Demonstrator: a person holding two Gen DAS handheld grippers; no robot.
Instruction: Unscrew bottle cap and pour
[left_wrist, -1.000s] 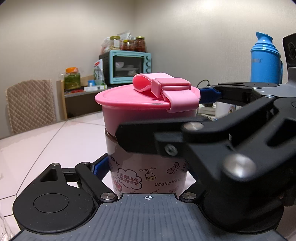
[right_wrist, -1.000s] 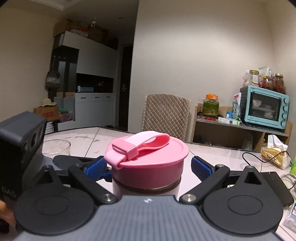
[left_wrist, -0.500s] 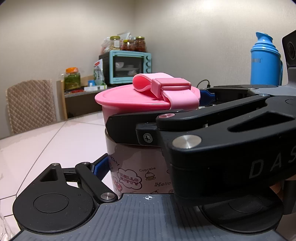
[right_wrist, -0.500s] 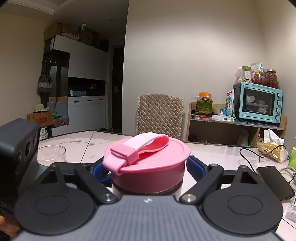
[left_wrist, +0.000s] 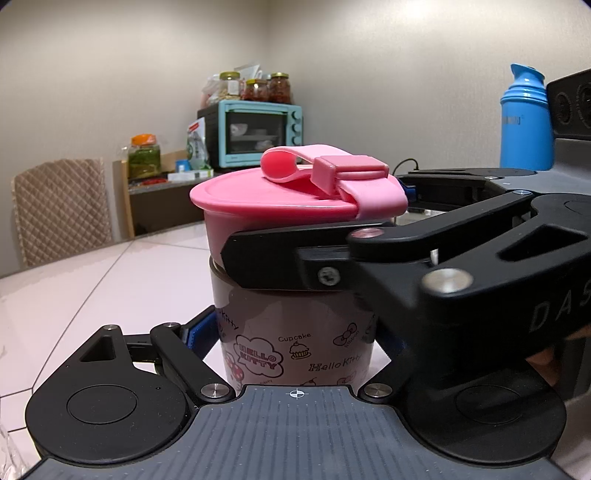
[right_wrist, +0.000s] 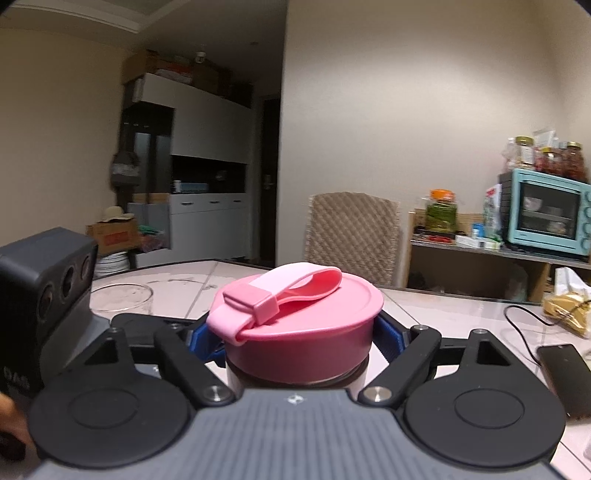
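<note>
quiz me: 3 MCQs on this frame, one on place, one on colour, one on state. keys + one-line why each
1. Where does the right gripper grip?
A. the printed body
B. the pink cap
C. the glass

2. What colour is the toaster oven?
A. red
B. black
C. light blue

3. What state is the cap in?
A. seated on the bottle
B. lying on the table
C. upside down in the glass

Key:
1 B: in the right wrist view its blue pads press both sides of the cap, while the left gripper takes the printed bottle lower down.
2 C: its housing is light blue in both views.
3 A: it sits on top of the bottle, strap folded across it.
</note>
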